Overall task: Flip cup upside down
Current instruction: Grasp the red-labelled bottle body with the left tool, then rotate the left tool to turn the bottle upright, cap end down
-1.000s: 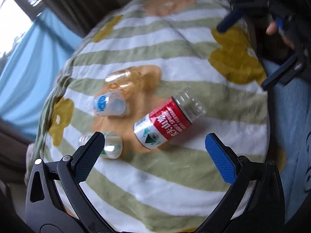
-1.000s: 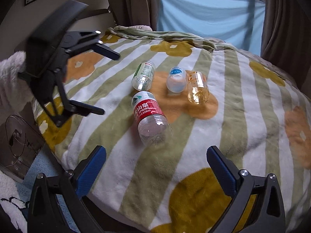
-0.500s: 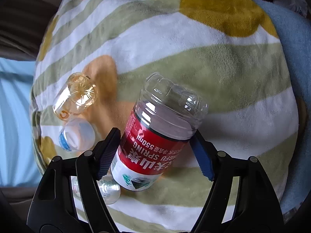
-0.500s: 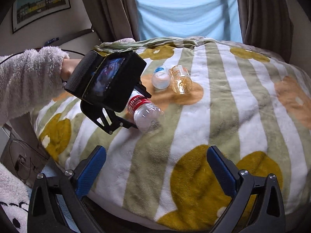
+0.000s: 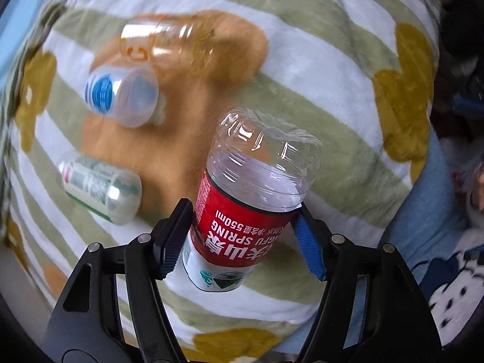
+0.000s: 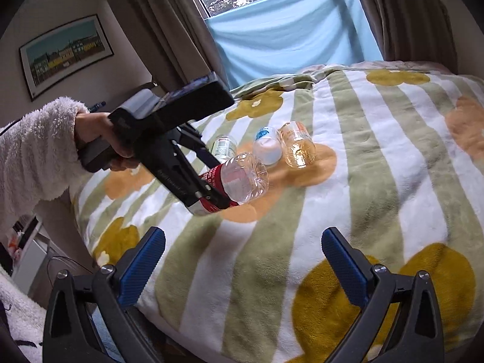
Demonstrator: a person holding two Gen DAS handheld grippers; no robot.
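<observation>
Nearest to the left wrist camera, the left tongs (image 5: 242,242) are closed on the red-label cup (image 5: 242,220), a cut bottle of clear plastic. The two blue pads (image 5: 308,251) press the label band from both sides. In the right wrist view the cup is in the air, just above the striped blanket (image 6: 378,163) on the bed. It is tilted, with its ribbed clear bottom pointing up and away and the labelled end lower, close to the tongs. The person's hand (image 6: 99,139), in a fluffy white sleeve (image 6: 33,151), carries the tool.

The right tongs (image 6: 243,260) are open and hold nothing; they hang near the edge of the bed, well apart from the cup.

Farther on the blanket three other cups lie on their sides, near one another: a green-label cup (image 5: 99,190), a blue-label cup (image 5: 121,96) and an amber cup (image 5: 160,42).

I think the turn is only half made. The thin plastic may bend under the pads, so the cup could slip or rotate in the grip. The blanket is soft and uneven, so a cup set down on its rim could fall over, or roll against the other cups if it is released while tilted.
</observation>
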